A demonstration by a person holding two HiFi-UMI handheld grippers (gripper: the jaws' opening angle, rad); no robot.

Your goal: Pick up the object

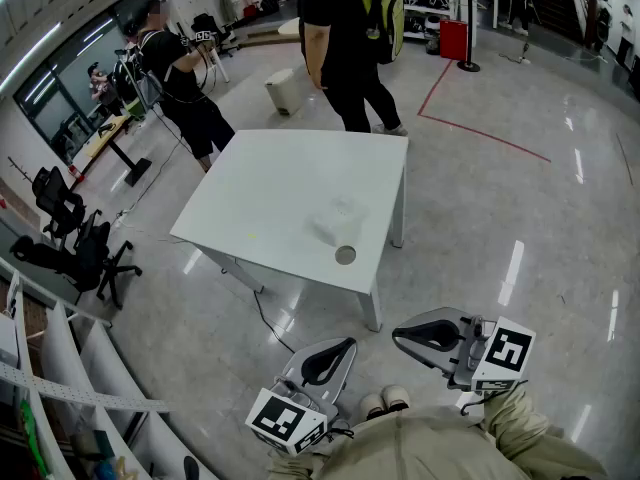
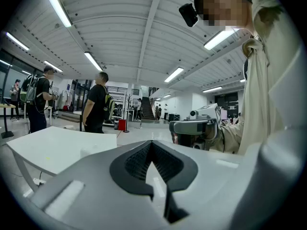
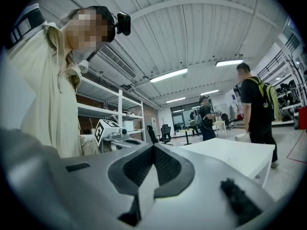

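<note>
A pale, see-through object (image 1: 335,218) lies on the white table (image 1: 260,198), with a small grey round thing (image 1: 345,255) beside it near the table's front edge. Both grippers hang well short of the table, close to my body. My left gripper (image 1: 345,345) is shut and holds nothing; its pads meet at the tip (image 2: 152,145). My right gripper (image 1: 398,334) is also shut and empty (image 3: 153,147). In the left gripper view the table (image 2: 53,145) lies to the left and the right gripper (image 2: 196,126) ahead.
Two people stand beyond the table's far side, one with a green backpack (image 1: 345,48), another (image 1: 180,78) further left. Black office chairs (image 1: 70,233) stand to the left, and white shelving (image 1: 60,388) runs along the near left. A cable (image 1: 265,318) trails on the glossy floor under the table.
</note>
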